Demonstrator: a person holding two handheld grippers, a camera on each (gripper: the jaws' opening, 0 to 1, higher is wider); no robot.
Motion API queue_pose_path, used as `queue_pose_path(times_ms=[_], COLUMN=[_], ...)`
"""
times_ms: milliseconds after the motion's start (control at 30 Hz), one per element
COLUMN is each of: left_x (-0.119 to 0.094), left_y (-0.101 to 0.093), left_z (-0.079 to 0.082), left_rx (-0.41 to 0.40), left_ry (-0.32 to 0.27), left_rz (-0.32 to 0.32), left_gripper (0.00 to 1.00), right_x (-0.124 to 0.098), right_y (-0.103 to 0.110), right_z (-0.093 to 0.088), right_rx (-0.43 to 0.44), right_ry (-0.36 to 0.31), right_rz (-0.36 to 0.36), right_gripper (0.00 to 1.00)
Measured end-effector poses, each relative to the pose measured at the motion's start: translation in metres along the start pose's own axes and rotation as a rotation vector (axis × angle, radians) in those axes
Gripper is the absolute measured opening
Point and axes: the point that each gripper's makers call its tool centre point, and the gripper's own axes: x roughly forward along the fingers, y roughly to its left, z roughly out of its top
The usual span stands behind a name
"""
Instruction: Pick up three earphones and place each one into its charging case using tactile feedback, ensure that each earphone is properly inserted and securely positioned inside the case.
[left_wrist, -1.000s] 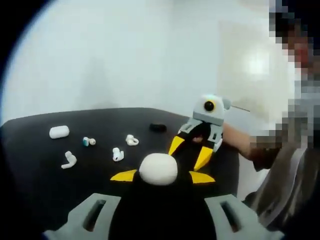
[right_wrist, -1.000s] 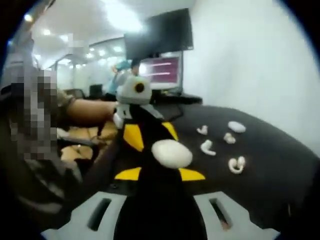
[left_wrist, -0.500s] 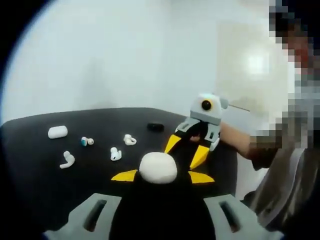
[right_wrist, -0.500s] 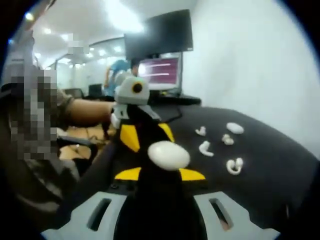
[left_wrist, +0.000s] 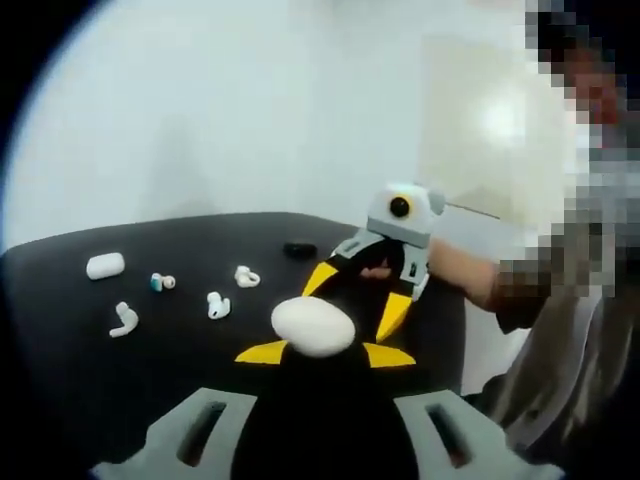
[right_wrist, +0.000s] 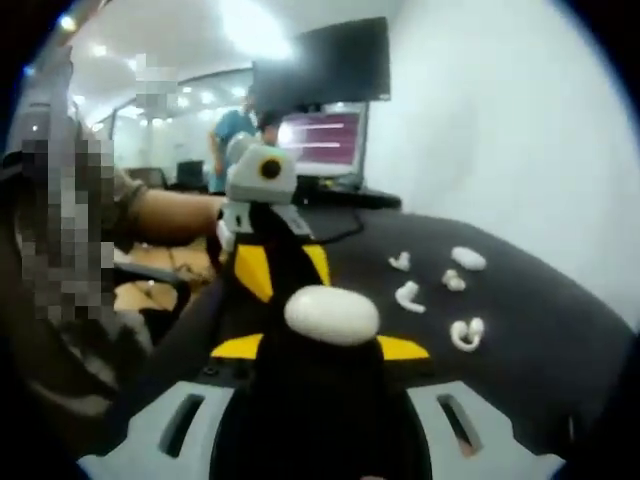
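A white oval charging case (left_wrist: 313, 326) sits between the yellow-tipped jaws of my left gripper (left_wrist: 322, 354), which look shut on it. My right gripper (left_wrist: 357, 297) comes in from the right and meets the same case tip to tip. In the right gripper view the case (right_wrist: 332, 315) sits between the jaws of my right gripper (right_wrist: 318, 347), with the left gripper (right_wrist: 283, 268) behind it. Loose white earphones (left_wrist: 215, 305) (left_wrist: 123, 318) (left_wrist: 243, 276) lie on the black table (left_wrist: 60, 340). They appear again as earphones (right_wrist: 408, 295) (right_wrist: 467, 332) (right_wrist: 400, 261) to the right of the held case.
A second white case (left_wrist: 105, 265) (right_wrist: 468, 258), a teal-and-white earbud (left_wrist: 160, 282) and a small black object (left_wrist: 298, 249) lie farther back on the table. A white wall stands behind it. A person's forearm (left_wrist: 455, 275) holds the right gripper. Monitors (right_wrist: 320, 65) stand at the table's far end.
Both grippers stay joined at the white case. The pair has drifted slightly and both views have shifted with it. The things on the table have not moved.
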Motion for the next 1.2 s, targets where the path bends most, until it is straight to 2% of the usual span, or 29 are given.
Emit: queue_pose_path(times_ms=[233, 333, 467, 533, 600, 733, 900, 1067, 1200], left_x=[0.001, 0.001, 0.002, 0.002, 0.003, 0.007, 0.01, 0.016, 0.02], left_y=[-0.002, -0.003, -0.003, -0.004, -0.005, -0.009, -0.012, -0.022, -0.031], left_z=[-0.003, -0.003, -0.004, -0.004, -0.006, -0.014, -0.012, -0.013, -0.012], left_rx=[0.021, 0.031, 0.051, 0.056, 0.065, 0.132, 0.164, 0.166, 0.172], left_ry=[0.013, 0.015, 0.021, 0.026, 0.035, 0.094, 0.117, 0.13, 0.132], left_rz=[-0.008, -0.008, -0.007, -0.014, -0.015, -0.019, -0.023, -0.061, -0.105], left_gripper=[0.26, 0.26, 0.26, 0.26, 0.26, 0.27, 0.26, 0.26, 0.27], right_x=[-0.005, -0.008, -0.011, -0.01, -0.007, -0.004, -0.002, 0.0, -0.001], right_y=[-0.005, -0.006, -0.008, -0.006, -0.001, 0.0, 0.002, 0.002, -0.004], right_z=[0.005, 0.007, 0.013, 0.011, 0.01, 0.005, 0.003, -0.001, 0.0], right_rx=[0.041, 0.113, 0.181, 0.197, 0.195, 0.149, 0.122, 0.102, 0.127], right_ry=[-0.023, -0.04, -0.082, -0.074, -0.063, -0.038, -0.03, -0.014, -0.026], right_rz=[-0.023, -0.015, 0.004, 0.017, 0.03, 0.029, 0.035, 0.034, 0.01], right_gripper=[0.41, 0.36, 0.35, 0.35, 0.35, 0.36, 0.44, 0.48, 0.48])
